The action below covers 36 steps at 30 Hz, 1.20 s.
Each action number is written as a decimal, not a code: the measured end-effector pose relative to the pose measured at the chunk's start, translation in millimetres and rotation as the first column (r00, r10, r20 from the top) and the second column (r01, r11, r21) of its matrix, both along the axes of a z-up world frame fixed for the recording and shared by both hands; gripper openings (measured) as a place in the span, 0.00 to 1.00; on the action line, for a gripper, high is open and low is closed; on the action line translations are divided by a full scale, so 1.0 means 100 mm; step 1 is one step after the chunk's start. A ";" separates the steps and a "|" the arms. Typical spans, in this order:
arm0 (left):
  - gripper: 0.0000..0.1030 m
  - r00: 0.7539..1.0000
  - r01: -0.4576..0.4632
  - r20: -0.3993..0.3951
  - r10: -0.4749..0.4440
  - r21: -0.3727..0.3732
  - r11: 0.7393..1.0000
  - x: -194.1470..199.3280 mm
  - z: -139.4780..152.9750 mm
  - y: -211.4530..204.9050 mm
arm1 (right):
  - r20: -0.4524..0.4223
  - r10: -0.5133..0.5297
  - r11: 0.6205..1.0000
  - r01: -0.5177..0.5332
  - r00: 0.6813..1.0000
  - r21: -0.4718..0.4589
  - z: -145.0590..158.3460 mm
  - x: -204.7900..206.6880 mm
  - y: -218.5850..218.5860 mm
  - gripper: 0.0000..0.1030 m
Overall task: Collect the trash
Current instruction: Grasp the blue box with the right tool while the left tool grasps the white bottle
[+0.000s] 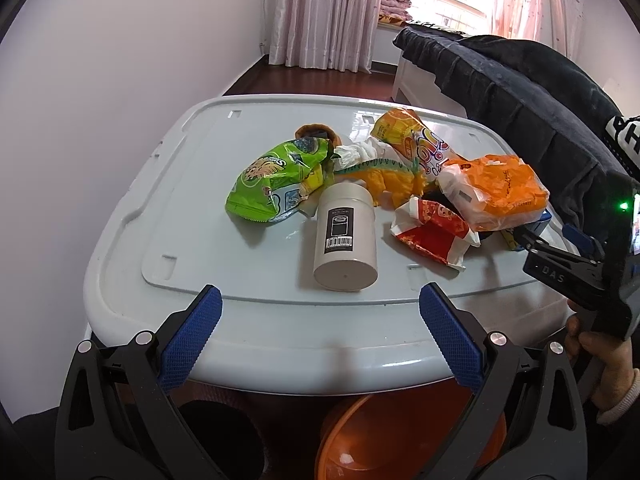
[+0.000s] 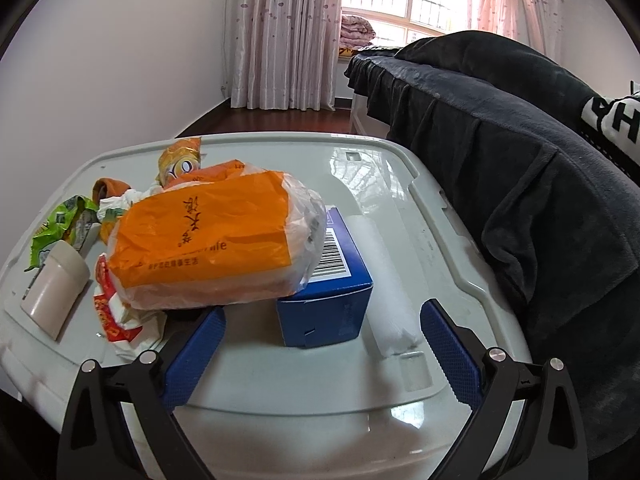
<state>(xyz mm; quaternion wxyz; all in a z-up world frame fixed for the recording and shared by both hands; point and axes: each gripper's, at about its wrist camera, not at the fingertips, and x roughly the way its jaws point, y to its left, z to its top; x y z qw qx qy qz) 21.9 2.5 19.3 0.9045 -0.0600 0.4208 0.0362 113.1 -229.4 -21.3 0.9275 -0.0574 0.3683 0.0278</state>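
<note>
**Trash pickup: both claws at the near edge, nothing held**

My left claw (image 1: 320, 332) is spread wide and empty, hovering over the near edge of the grey plastic bin lid (image 1: 132, 216). My right claw (image 2: 322, 344) is likewise spread and empty, its left finger tucked under the orange bag (image 2: 208, 248).

The trash lies heaped across the middle and right of the lid. I judge this to be the approach before a first grab.

- White canister (image 1: 346, 236): smooth, rigid cylinder on its side, nearest my left claw; it may roll.
- Green snack bag (image 1: 272, 184): crinkled foil, soft.
- Blue box (image 2: 326, 304): stiff cardboard, square corners, squarely ahead of my right claw.
- Red wrapper (image 1: 432, 232): creased paper.

Next, I should close on one item, gripping firmly.
</note>
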 end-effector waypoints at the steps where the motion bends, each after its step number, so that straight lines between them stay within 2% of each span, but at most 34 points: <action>1: 0.94 1.000 -0.001 0.000 0.001 -0.003 1.000 0.00 0.00 0.00 | -0.001 0.000 1.000 0.000 1.000 0.000 -0.01 0.01 0.00 0.93; 8: 0.94 1.000 -0.013 0.000 0.013 -0.017 1.000 0.00 0.00 0.04 | -0.006 -0.016 0.999 0.016 1.000 0.031 -0.06 0.11 -0.06 0.91; 10: 0.94 1.000 -0.015 0.002 0.016 -0.020 1.000 -0.01 0.00 0.05 | -0.015 -0.010 0.999 0.011 1.000 0.036 -0.08 0.17 -0.06 0.85; 15: 0.94 1.000 -0.014 -0.003 0.014 -0.021 1.000 -0.01 -0.01 0.06 | -0.026 -0.004 1.000 0.004 1.000 0.000 -0.16 0.31 0.02 0.79; 17: 0.94 1.000 -0.017 -0.004 0.017 -0.018 1.000 -0.01 -0.02 0.06 | -0.019 0.011 1.000 -0.011 1.000 -0.013 -0.15 0.33 0.06 0.71; 20: 0.94 1.000 -0.018 -0.008 0.018 -0.018 1.000 -0.01 -0.03 0.07 | -0.010 0.038 0.999 -0.038 0.999 -0.004 -0.14 0.31 0.10 0.51; 22: 0.94 1.000 -0.020 -0.011 0.020 -0.017 1.000 -0.01 -0.03 0.08 | -0.007 0.046 0.999 -0.046 0.999 0.022 -0.14 0.25 0.09 0.50; 27: 0.94 1.000 -0.013 -0.016 0.013 0.000 1.000 -0.02 -0.04 0.04 | 0.026 0.001 1.000 -0.001 1.000 0.006 -0.06 0.07 0.01 0.50; 33: 0.94 1.000 0.000 -0.007 0.000 0.021 1.000 -0.04 -0.03 -0.01 | 0.023 -0.027 0.998 0.026 0.999 0.056 0.12 -0.20 -0.16 0.50; 36: 0.94 1.000 0.000 -0.008 0.000 0.023 1.000 -0.04 -0.03 -0.01 | 0.011 -0.051 0.992 0.049 0.999 0.113 0.22 -0.30 -0.28 0.50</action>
